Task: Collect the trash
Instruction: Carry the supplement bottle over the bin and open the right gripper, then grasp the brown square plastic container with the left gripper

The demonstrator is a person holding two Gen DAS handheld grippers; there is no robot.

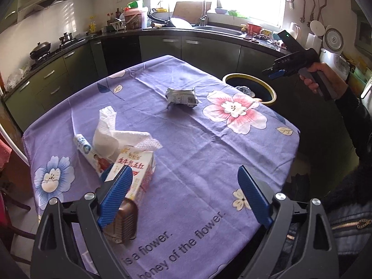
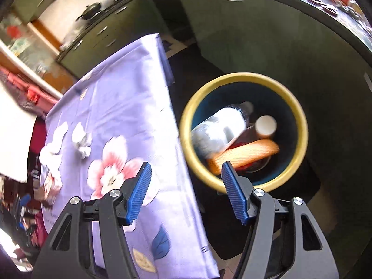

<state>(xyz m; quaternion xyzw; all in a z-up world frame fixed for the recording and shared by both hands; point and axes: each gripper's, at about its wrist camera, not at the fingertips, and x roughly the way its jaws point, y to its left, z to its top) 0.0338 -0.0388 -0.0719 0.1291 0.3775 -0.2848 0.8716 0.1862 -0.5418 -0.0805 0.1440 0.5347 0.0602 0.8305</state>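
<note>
Trash lies on the purple flowered tablecloth [image 1: 209,144]: a crumpled silver wrapper [image 1: 181,97] in the middle, a white paper towel [image 1: 116,137], a white tube [image 1: 87,150], a red-and-white carton [image 1: 139,169] and a brown ridged container [image 1: 124,220] near the left. My left gripper [image 1: 183,169] is open and holds nothing, its left finger just in front of the carton. A yellow-rimmed bin [image 2: 185,127] stands beside the table, holding a clear bottle [image 2: 220,130], a white cup [image 2: 266,125] and an orange pack [image 2: 246,154]. My right gripper [image 2: 186,164] hangs open and empty over the bin's near rim.
In the left wrist view a hand holds the right gripper [image 1: 276,69] above the bin [image 1: 251,78]. Dark green cabinets with a black counter, sink [image 1: 218,29] and stove with a wok [image 1: 40,48] ring the table. A person's dark sleeve [image 1: 351,107] is at the right.
</note>
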